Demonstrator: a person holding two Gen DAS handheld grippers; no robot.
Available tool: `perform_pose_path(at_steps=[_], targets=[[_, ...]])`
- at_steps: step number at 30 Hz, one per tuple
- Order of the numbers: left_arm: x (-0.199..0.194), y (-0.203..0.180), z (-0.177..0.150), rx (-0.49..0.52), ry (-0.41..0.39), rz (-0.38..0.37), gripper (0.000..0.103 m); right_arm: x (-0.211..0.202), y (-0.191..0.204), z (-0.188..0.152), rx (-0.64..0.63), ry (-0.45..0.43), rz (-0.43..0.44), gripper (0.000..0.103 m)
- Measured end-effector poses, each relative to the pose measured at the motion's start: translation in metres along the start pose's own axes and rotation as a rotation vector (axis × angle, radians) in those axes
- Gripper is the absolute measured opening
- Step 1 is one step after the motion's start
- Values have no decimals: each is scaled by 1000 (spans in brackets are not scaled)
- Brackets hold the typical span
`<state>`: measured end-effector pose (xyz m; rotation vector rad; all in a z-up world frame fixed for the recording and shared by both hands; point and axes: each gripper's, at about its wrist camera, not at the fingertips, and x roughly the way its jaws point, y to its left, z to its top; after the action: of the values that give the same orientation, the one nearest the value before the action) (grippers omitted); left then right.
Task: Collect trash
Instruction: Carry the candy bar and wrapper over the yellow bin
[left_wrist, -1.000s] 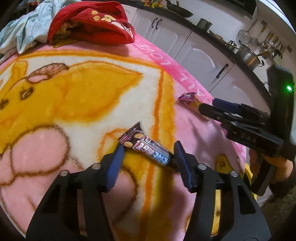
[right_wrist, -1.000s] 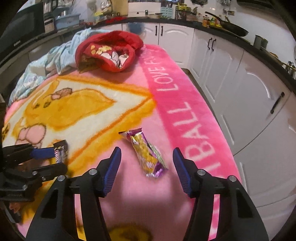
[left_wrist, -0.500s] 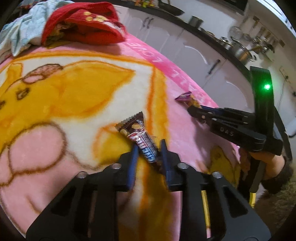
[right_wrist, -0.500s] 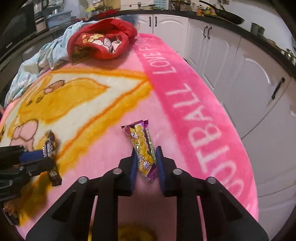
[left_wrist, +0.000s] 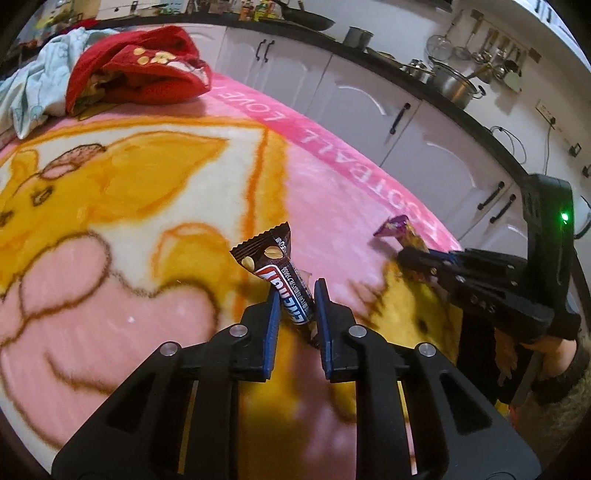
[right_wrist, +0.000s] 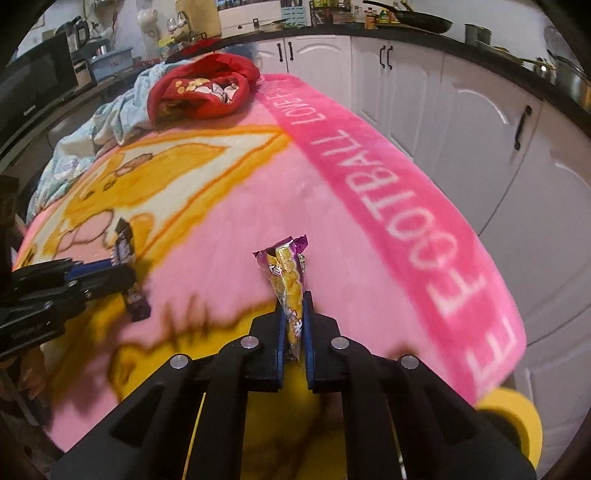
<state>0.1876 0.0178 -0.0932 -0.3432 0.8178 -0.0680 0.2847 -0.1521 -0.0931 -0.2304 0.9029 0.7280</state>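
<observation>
Pick-up step: left claw (left_wrist: 295, 301) is clamped on the brown wrapper (left_wrist: 282, 275), right claw (right_wrist: 293, 314) on the yellow wrapper (right_wrist: 288, 280), both lifted just above the blanket (right_wrist: 229, 206). Next: carry both to a bin, none visible

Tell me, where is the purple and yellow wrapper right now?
The purple and yellow wrapper is pinched in the right gripper, low in the right wrist view, above the pink blanket.

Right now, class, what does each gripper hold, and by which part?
Left gripper: brown candy bar wrapper, by its near end. Right gripper: purple-yellow snack wrapper, by its near end.
</observation>
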Motion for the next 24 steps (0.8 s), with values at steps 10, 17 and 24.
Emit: perform_pose_path(at_steps=[10, 17, 24], targets=[[-11, -45, -6, 83, -24, -52, 12, -59, -13, -33, 50, -67, -29, 8], [-18, -78, -8, 141, -42, -95, 12, -94, -20, -52, 82, -108, -49, 8], [-19, -107, -13, 192, -51, -129, 12, -122, -33, -75, 121, -140, -86, 8]])
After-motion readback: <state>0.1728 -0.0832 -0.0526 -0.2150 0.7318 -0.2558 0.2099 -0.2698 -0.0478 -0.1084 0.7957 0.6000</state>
